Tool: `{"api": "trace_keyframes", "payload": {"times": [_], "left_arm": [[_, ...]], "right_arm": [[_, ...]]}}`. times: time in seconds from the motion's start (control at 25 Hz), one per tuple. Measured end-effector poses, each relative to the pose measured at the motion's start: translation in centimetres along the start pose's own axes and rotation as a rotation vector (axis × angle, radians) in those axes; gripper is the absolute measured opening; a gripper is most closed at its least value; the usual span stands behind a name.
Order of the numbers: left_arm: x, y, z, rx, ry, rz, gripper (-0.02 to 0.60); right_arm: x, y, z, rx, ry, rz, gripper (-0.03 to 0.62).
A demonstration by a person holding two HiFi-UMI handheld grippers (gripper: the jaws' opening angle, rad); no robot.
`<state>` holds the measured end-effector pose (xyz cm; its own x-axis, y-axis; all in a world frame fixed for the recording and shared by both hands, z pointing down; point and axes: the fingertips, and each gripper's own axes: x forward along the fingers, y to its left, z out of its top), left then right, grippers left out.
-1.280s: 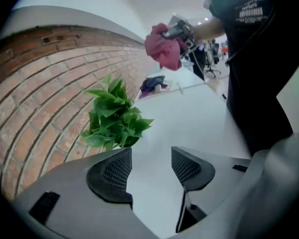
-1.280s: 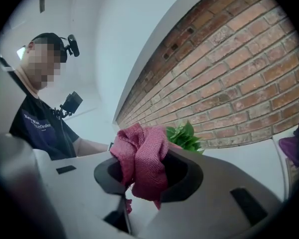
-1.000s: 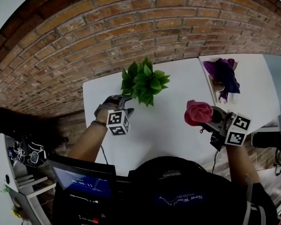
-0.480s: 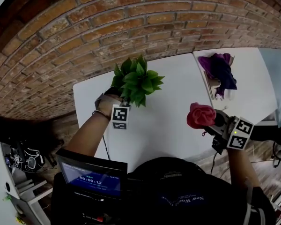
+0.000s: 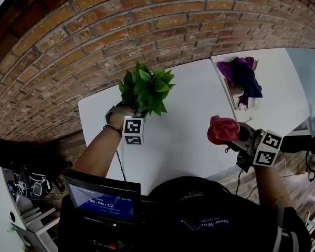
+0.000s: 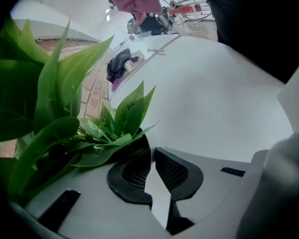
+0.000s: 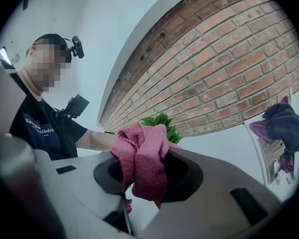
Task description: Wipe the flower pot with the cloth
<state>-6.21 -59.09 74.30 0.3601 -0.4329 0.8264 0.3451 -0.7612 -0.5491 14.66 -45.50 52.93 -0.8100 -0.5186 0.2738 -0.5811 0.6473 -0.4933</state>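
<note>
Left tongs (image 6: 153, 154) have moved in on the flower pot (image 6: 141, 140), near the tabletop's (image 5: 184, 135) far edge, left end. Jaws have just been closing to a slit and look pinched on the rim. Right tongs (image 7: 144, 172) clamp the cloth (image 7: 142, 156), well apart. Pot looks steadied, wipe not yet begun.

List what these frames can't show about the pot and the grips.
- Flower pot: head view, buried under the plant's leaves and the left tool; left gripper view, only a dark edge past the leaves.
- Left tool, same view: jaws have just been closing, near together; pot rim between them or not, leaves hide it.
- Right tool: pads covered by the bunched cloth, right gripper view.
</note>
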Motion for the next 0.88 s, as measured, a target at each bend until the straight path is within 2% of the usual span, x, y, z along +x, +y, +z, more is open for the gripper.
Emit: {"api": "trace_keyframes", "payload": {"times": [0.12, 0.24, 0.48, 0.6, 0.72, 0.88], "left_arm": [[-0.9, -0.1, 0.9, -0.066, -0.048, -0.030, 0.030], [-2.4, 0.0, 2.2, -0.171, -0.115, -0.047, 0.029], [-8.2, 1.9, 4.6, -0.438, -0.298, -0.018, 0.029], [-12.3, 3.2, 5.1, -0.543, -0.386, 0.022, 0.029], [-17.0, 4.4, 5.4, -0.612, -0.454, 0.072, 0.029], [-22.9, 5.3, 5.4, -0.636, -0.495, 0.141, 0.028]], "right_arm": [[-0.2, 0.0, 0.1, 0.000, -0.003, -0.004, 0.109], [0.0, 0.3, 0.2, -0.004, -0.009, 0.000, 0.110], [0.9, 1.8, 1.2, -0.039, -0.031, 0.034, 0.109], [1.7, 3.0, 2.5, -0.076, -0.052, 0.062, 0.109], [2.7, 4.9, 4.3, -0.136, -0.072, 0.094, 0.110], [4.3, 8.2, 7.2, -0.250, -0.084, 0.135, 0.110]]}}
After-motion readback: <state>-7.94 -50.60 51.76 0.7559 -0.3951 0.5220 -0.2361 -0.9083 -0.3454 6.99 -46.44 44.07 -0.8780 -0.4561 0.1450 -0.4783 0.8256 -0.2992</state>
